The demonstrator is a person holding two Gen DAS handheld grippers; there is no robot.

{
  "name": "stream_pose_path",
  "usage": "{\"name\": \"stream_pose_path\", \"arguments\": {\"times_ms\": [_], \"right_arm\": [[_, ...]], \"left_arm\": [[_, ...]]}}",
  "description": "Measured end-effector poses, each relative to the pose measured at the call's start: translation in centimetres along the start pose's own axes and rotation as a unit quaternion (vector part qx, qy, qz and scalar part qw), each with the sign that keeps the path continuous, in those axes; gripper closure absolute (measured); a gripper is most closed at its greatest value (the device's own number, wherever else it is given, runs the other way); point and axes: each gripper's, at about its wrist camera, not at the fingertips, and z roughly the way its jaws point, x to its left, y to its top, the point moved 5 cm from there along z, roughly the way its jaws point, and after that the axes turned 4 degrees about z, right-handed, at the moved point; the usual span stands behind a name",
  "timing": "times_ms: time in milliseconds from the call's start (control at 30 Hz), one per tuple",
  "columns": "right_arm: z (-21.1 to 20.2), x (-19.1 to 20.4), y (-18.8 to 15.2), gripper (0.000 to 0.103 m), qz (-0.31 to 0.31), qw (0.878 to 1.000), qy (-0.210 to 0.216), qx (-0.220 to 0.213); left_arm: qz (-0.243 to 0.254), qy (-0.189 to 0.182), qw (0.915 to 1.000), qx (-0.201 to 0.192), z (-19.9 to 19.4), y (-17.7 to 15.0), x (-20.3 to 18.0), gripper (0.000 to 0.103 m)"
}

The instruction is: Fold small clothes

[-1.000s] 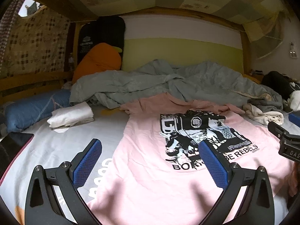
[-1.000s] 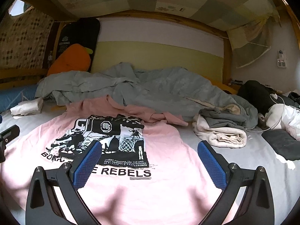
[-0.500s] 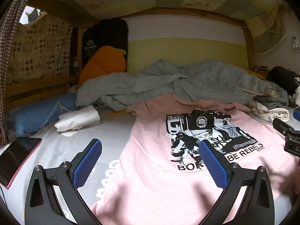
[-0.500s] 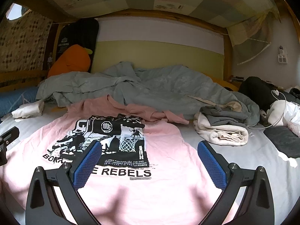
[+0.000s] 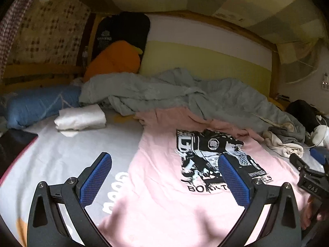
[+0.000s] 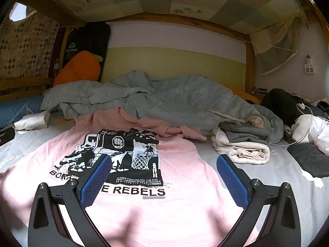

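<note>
A pink T-shirt (image 5: 164, 185) with a black-and-white basketball print lies spread flat on the bed, print up; its upper part is bunched against a grey blanket. It also shows in the right wrist view (image 6: 181, 164). My left gripper (image 5: 164, 181) is open and empty, hovering over the shirt's left lower part. My right gripper (image 6: 163, 180) is open and empty over the shirt's right lower part. The right gripper's black body shows at the right edge of the left wrist view (image 5: 310, 177).
A crumpled grey blanket (image 6: 164, 103) lies across the bed behind the shirt. Folded white cloth (image 5: 80, 120) and a blue pillow (image 5: 37, 105) lie left. A cream and grey clothes pile (image 6: 242, 142), dark clothes and a cable lie right. A dark tablet (image 5: 14, 146) lies far left.
Both grippers have stayed open. The left view has swung left and tilted up a little, bringing more of the dark tablet and the bed's left side into view; the shirt has not moved.
</note>
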Motion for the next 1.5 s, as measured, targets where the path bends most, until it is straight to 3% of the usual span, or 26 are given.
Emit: {"name": "stream_pose_path", "arguments": {"times_ms": [333, 467, 567, 633, 700, 800, 867, 900, 1033, 1133, 1267, 1300, 1400, 1500], "right_arm": [[-1.5, -1.1, 1.5, 0.001, 0.024, 1.0, 0.008, -0.002], [-3.6, -2.4, 2.8, 0.001, 0.047, 0.998, 0.01, -0.029], [-5.3, -4.2, 3.9, 0.001, 0.051, 0.998, -0.002, -0.047], [-6.1, -5.7, 4.1, 0.001, 0.038, 0.997, -0.036, -0.055], [-6.2, -7.4, 3.9, 0.001, 0.026, 0.997, -0.071, -0.035], [-5.8, -10.4, 2.3, 0.001, 0.048, 0.995, -0.083, 0.026], [-5.5, -12.4, 0.9, 0.001, 0.081, 0.991, -0.085, 0.065], [-5.3, -13.0, 0.4, 0.004, 0.09, 0.989, -0.084, 0.08], [-3.6, -14.5, -2.8, 0.035, 0.103, 0.978, -0.088, 0.159], [-2.7, -14.4, -5.0, 0.037, 0.143, 0.968, -0.046, 0.204], [-2.4, -14.5, -7.0, 0.037, 0.168, 0.957, -0.041, 0.233], [-2.2, -14.5, -7.4, 0.04, 0.179, 0.954, -0.033, 0.24], [-1.8, -14.2, -8.2, 0.065, 0.2, 0.944, -0.007, 0.26], [-1.7, -14.2, -8.4, 0.071, 0.211, 0.941, 0.002, 0.263]], "left_arm": [[0.04, 0.014, 0.9976, -0.055, -2.9, 1.5, -0.6, 0.0], [0.045, 0.007, 0.9963, -0.073, -4.1, 1.9, -0.9, 0.0], [0.041, 0.01, 0.996, -0.079, -5.0, 2.1, -0.5, 0.0], [0.041, 0.021, 0.9961, -0.075, -5.5, 1.9, -0.1, 0.0], [0.033, 0.036, 0.9965, -0.068, -5.8, 1.4, 0.9, 0.0], [-0.008, 0.053, 0.9973, -0.051, -5.7, 0.9, 2.4, 0.0], [-0.031, 0.045, 0.9978, -0.036, -5.7, 0.5, 3.2, 0.0], [-0.035, 0.047, 0.9978, -0.031, -5.7, 0.3, 3.5, 0.0], [-0.034, 0.076, 0.9966, -0.002, -5.7, -1.8, 4.3, 0.0], [-0.058, 0.079, 0.9947, 0.03, -5.5, -4.1, 5.2, 0.0], [-0.065, 0.095, 0.9915, 0.062, -5.3, -6.0, 5.7, 0.001], [-0.069, 0.093, 0.9909, 0.069, -5.1, -6.4, 5.8, 0.003], [-0.081, 0.089, 0.9882, 0.095, -4.5, -7.5, 6.0, 0.011], [-0.127, 0.073, 0.9811, 0.126, -3.6, -8.8, 6.8, 0.013]]}}
